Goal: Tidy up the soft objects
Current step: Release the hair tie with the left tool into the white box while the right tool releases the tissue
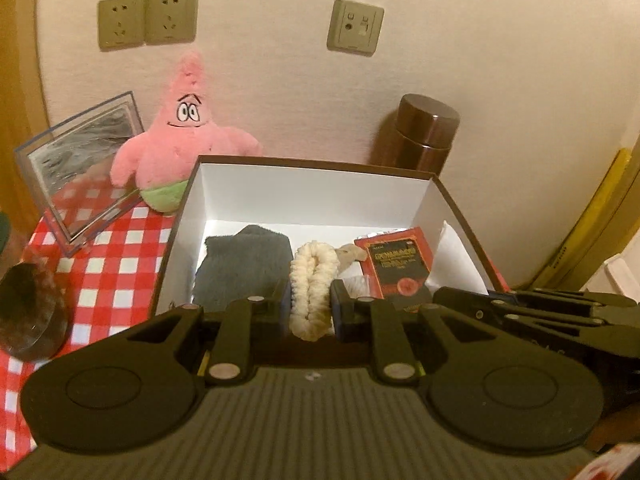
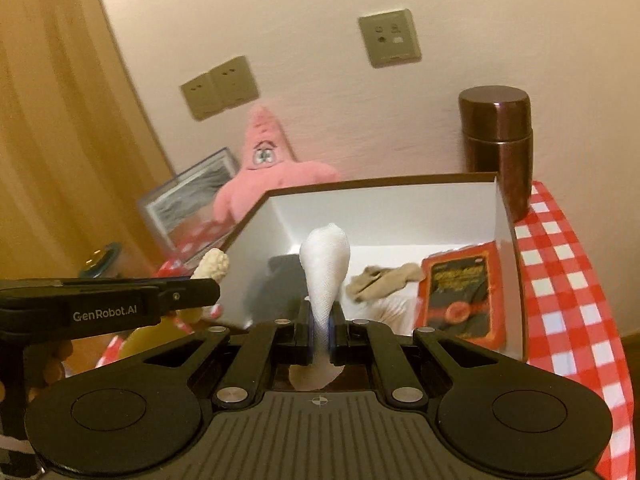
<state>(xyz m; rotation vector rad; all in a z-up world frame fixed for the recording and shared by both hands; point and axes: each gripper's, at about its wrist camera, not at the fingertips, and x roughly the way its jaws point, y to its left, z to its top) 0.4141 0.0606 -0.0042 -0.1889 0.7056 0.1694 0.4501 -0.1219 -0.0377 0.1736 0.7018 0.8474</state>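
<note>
Cream fuzzy scrunchie (image 1: pixel 311 292) pinched in the left gripper (image 1: pixel 310 306), jaws narrowed onto it, its long axis running straight ahead along the fingers, far end hanging over the near edge of the open box (image 1: pixel 320 168). White mesh sock (image 2: pixel 325 280) clamped in the right gripper (image 2: pixel 320 336), jaws nearly closed on its neck, long axis upright, bulbous end sticking up, loose tail below the fingers. Both items are at the box's near rim, not yet released.

Key relation, my read: box interior lies directly ahead of and below both grippers; the left one points at the gap between the grey fleece piece (image 1: pixel 244 268) and the red packet (image 1: pixel 394 264), so it looks nearer to a drop. The right gripper comes in from the right side, toward the packet and a beige sock (image 2: pixel 380 276).

Outside: pink starfish plush (image 1: pixel 180 140) against the wall behind the box, brown flask (image 1: pixel 424 136), picture frame (image 1: pixel 80 168), red checked cloth (image 1: pixel 116 264).
</note>
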